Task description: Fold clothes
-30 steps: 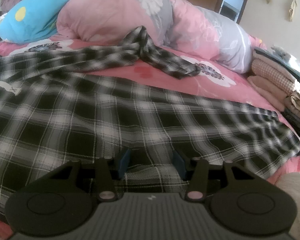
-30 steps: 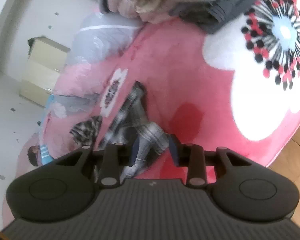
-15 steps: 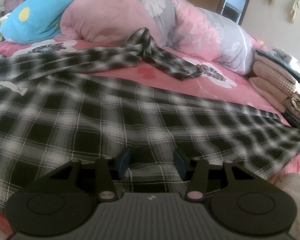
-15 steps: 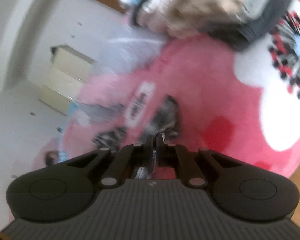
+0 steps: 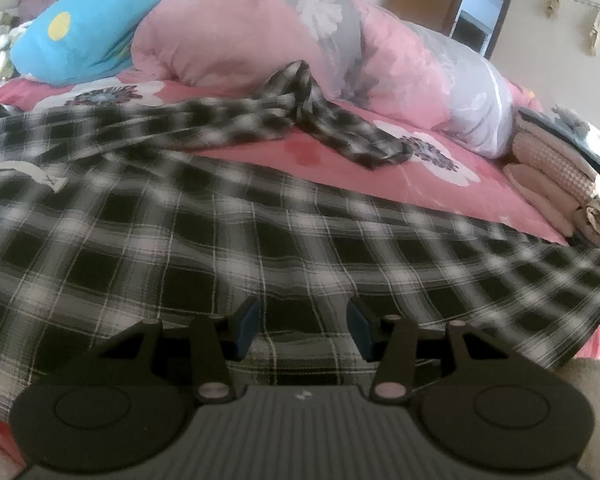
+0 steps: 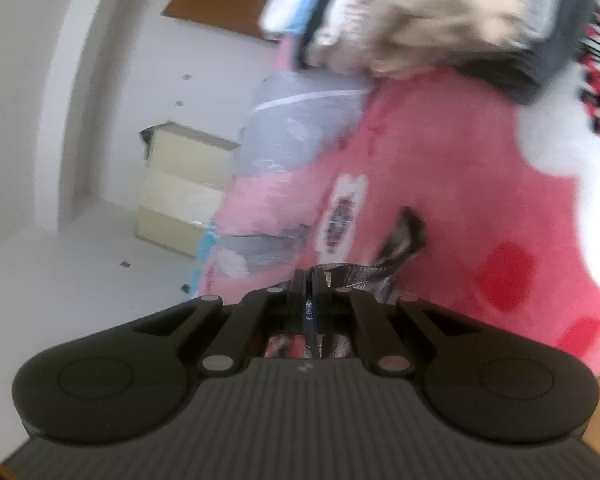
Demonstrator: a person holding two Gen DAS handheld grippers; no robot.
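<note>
A black-and-white checked soft cotton shirt [image 5: 260, 240] lies spread across the pink flowered bed [image 5: 340, 168]. Limp and light, it is best pinched at hems or cuffs. The left hand-held gripper [image 5: 302, 320] hovers with fingers apart over the hem; the right hand-held gripper [image 6: 310, 300] is clamped on the sleeve cuff [image 6: 396, 252].

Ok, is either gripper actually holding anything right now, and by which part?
The right gripper is shut on the plaid shirt, pinching its sleeve near the end. The left gripper is open over the shirt's body, gripping nothing.

One plaid shirt [image 5: 260, 240], one clothes stack [image 5: 560, 184], two hand-held grippers.
</note>
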